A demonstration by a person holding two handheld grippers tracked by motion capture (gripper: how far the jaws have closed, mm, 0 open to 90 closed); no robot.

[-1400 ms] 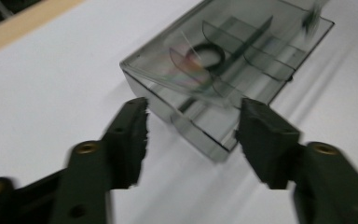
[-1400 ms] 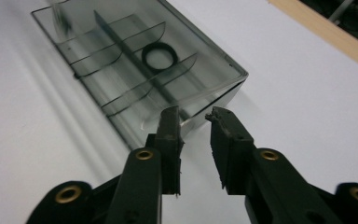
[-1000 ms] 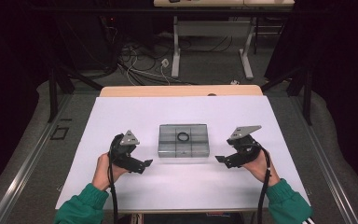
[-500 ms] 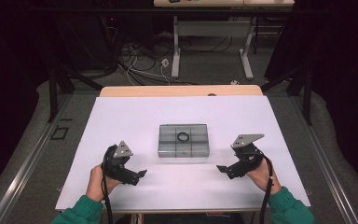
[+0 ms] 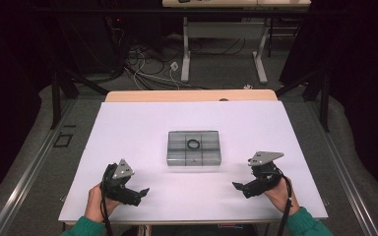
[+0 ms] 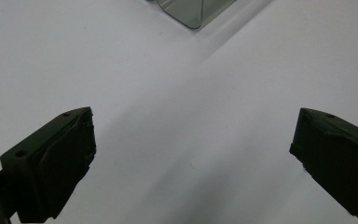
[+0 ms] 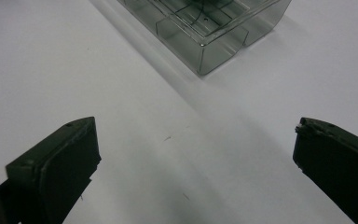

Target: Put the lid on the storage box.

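Note:
A clear grey compartment box [image 5: 193,147] sits in the middle of the white table [image 5: 142,123], with a black ring [image 5: 193,144] in one of its back cells. My left gripper [image 5: 140,195] is held low near the front left, well short of the box and pointing right. Its jaws stand open over bare table [image 6: 191,140], and a box corner [image 6: 196,9] shows far ahead. My right gripper [image 5: 239,189] is at the front right, pointing left toward the box [image 7: 205,28]. Its jaws [image 7: 196,144] have just been opening and now stand wide with nothing between them.
The table's near edge [image 5: 192,220] lies just behind both hands. A wooden strip [image 5: 192,96] borders the far edge. Beyond it are loose cables [image 5: 147,59] on the floor and the legs of another desk [image 5: 186,49].
Both hands have drawn back from beside the box toward the near edge of the table and sunk a little. The box and ring have not moved.

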